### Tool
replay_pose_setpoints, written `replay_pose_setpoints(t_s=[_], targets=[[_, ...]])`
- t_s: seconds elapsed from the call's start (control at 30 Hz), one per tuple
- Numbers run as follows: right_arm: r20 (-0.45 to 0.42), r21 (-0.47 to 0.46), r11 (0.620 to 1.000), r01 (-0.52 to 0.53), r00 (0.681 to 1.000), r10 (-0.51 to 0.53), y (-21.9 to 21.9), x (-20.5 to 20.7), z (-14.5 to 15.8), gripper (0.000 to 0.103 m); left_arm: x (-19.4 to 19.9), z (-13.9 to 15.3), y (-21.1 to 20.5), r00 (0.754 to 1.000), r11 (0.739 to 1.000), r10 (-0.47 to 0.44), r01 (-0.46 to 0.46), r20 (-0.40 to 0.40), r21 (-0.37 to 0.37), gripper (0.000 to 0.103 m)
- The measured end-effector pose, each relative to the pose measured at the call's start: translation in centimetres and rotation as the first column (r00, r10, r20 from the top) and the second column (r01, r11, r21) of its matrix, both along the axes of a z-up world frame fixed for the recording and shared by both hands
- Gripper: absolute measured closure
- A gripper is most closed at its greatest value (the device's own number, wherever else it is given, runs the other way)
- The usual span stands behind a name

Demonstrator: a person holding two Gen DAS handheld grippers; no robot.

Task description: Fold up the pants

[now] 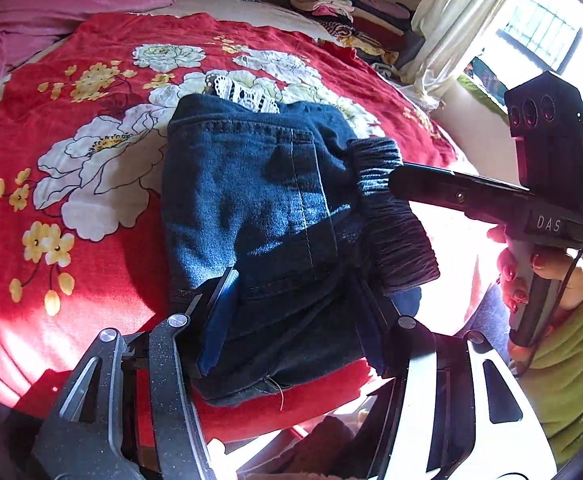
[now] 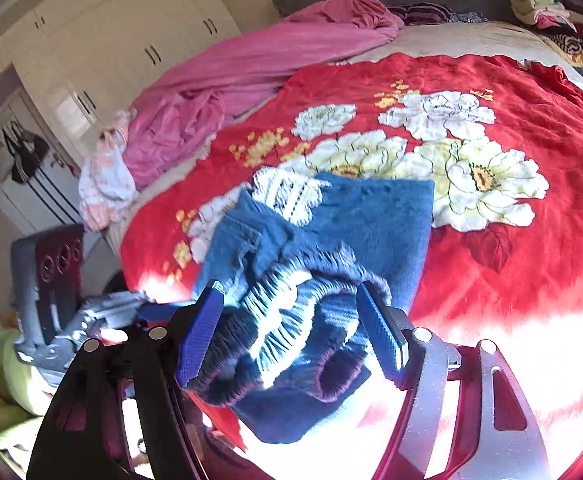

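Lying folded on the red flowered bedspread (image 1: pixel 103 60), the denim pants (image 1: pixel 247 200) run lengthwise away from me, elastic waistband (image 2: pixel 291 332) nearest and white lace trim (image 1: pixel 247 96) at the far end. My left claw (image 1: pixel 291 320) pinches the near folded edge. My right claw (image 2: pixel 295 336) is spread, waistband between its pads, not squeezed. A pink blanket (image 2: pixel 251 64) sits at the head, stacked clothes (image 1: pixel 355 12) by the curtained window (image 1: pixel 539 28), white wardrobes (image 2: pixel 103 40) beyond.

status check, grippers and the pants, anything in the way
Left gripper clamped on the near edge of the folded pants. Right gripper open astride the elastic waistband. Pants on the red floral bedspread; nothing in the way.
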State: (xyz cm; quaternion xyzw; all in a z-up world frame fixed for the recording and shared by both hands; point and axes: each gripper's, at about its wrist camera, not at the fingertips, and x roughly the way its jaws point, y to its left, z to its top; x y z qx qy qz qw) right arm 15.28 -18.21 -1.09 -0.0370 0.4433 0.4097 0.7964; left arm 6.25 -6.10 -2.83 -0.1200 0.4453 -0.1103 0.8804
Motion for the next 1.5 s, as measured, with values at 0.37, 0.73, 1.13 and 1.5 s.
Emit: replay_pose_setpoints(t_s=[0.37, 0.73, 1.13, 1.5], targets=[[0.061, 0.098, 0.995, -0.022, 0.998, 0.016, -0.3, 0.5, 4.6, 0.035, -2.1, 2.5, 0.4, 0.993, 0.999, -0.035, 0.031, 0.112, 0.041, 0.056], [-0.002, -0.108, 0.97, -0.217, 0.976, 0.218, 9.4, 5.9, 3.0, 0.058, -1.5, -0.6, -1.3, 0.994, 0.993, -0.106, 0.104, 0.02, 0.063, 0.073], [0.087, -0.209, 0.963, -0.172, 0.977, 0.194, 10.4, 3.1, 2.0, 0.094, -1.8, -0.8, -0.4, 0.994, 0.994, -0.111, 0.111, 0.015, 0.01, 0.072], [0.177, -0.365, 0.928, -0.067, 0.974, 0.14, 12.4, 4.4, -1.0, 0.084, -2.0, -0.5, -0.2, 0.995, 0.995, -0.096, 0.096, 0.018, 0.008, 0.07]])
